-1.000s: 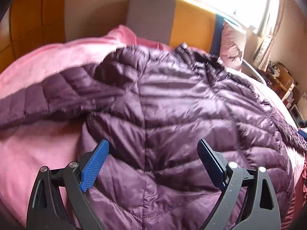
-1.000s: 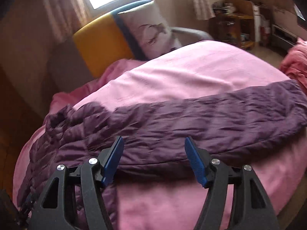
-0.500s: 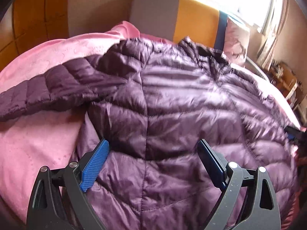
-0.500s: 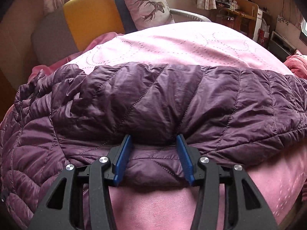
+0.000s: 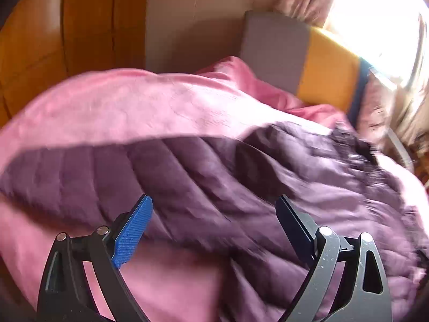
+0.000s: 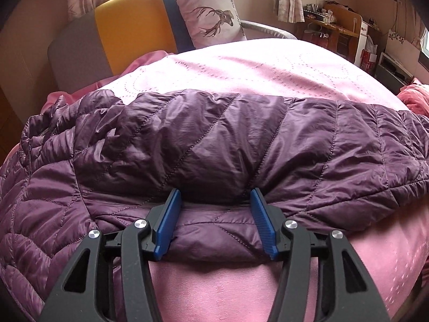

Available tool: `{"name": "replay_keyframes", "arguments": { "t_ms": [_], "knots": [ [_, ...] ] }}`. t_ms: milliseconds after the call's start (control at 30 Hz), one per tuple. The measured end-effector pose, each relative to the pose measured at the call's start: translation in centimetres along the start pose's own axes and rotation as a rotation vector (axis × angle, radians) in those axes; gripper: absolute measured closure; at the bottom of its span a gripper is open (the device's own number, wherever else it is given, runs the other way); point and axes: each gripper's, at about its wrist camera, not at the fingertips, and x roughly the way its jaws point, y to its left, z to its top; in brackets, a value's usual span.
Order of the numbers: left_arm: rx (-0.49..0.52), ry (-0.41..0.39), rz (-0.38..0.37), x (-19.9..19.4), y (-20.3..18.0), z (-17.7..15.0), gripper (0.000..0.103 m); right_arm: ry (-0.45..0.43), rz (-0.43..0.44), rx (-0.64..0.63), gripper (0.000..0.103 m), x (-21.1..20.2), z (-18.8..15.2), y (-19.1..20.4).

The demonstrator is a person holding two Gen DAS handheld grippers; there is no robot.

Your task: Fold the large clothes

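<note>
Right hand-held gripper (image 6: 215, 220): black frame, blue pads, jaws opening around a bunched fold of sleeve; the pads flank the fold, and whether they press on it cannot be told.

Left hand-held gripper (image 5: 214, 228): jaws spread wide and empty, above the other sleeve in a blurred view.

Jacket: the purple quilted puffer jacket (image 6: 187, 147) lies spread across the bed, one sleeve running from 9 to 3 o'clock past the right pads, the collar toward 10 o'clock.

Handling: judged light, soft and springy, with a slick shell likely to slip; a deep pinch at a stitched seam or the sleeve's edge looks surest.

Bed: pink dotted bedspread (image 6: 268, 67) beneath.

Beyond: a deer-print cushion (image 6: 211, 13) at 12 o'clock against a grey-and-yellow headboard (image 6: 128, 21).
</note>
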Motion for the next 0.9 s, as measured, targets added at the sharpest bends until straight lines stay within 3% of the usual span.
{"name": "replay_keyframes", "arguments": {
  "t_ms": [167, 233, 267, 367, 500, 600, 667, 733, 833, 900],
  "knots": [
    [-0.028, 0.073, 0.162, 4.9, 3.5, 2.2, 0.011, -0.002, 0.002, 0.001, 0.049, -0.1, 0.1, 0.0],
    [-0.068, 0.171, 0.221, 7.2, 5.4, 1.6, 0.015, -0.006, 0.003, 0.002, 0.048, -0.1, 0.1, -0.1],
    [-0.120, 0.229, 0.208, 7.9, 6.8, 0.6, 0.015, -0.008, 0.004, 0.002, 0.048, -0.1, 0.1, -0.1],
    [-0.166, 0.209, 0.206, 6.3, 7.8, -0.9, 0.022, -0.018, 0.008, 0.006, 0.048, -0.2, -0.1, -0.2],
    [-0.232, 0.184, 0.249, 3.8, 8.3, -2.9, 0.022, -0.020, 0.016, 0.010, 0.048, -0.2, -0.1, -0.4],
    [-0.224, 0.188, 0.283, 2.5, 7.1, -2.7, 0.022, -0.017, 0.022, 0.010, 0.046, -0.2, 0.0, -0.5],
    [-0.192, 0.139, 0.276, 1.0, 5.5, -2.3, 0.022, -0.015, 0.036, 0.012, 0.042, -0.3, 0.2, -0.7],
    [-0.141, 0.044, 0.239, -1.3, 3.0, -1.8, 0.014, -0.013, 0.062, 0.027, 0.037, -0.8, 0.4, -1.0],
    [-0.021, -0.062, 0.104, -4.2, -1.7, -1.8, 0.011, -0.042, 0.119, 0.098, 0.034, -2.9, 0.2, -2.5],
    [0.051, -0.073, 0.010, -4.8, -4.6, -2.3, 0.011, -0.072, 0.134, 0.146, 0.033, -4.5, -0.3, -4.1]
  ]
}}
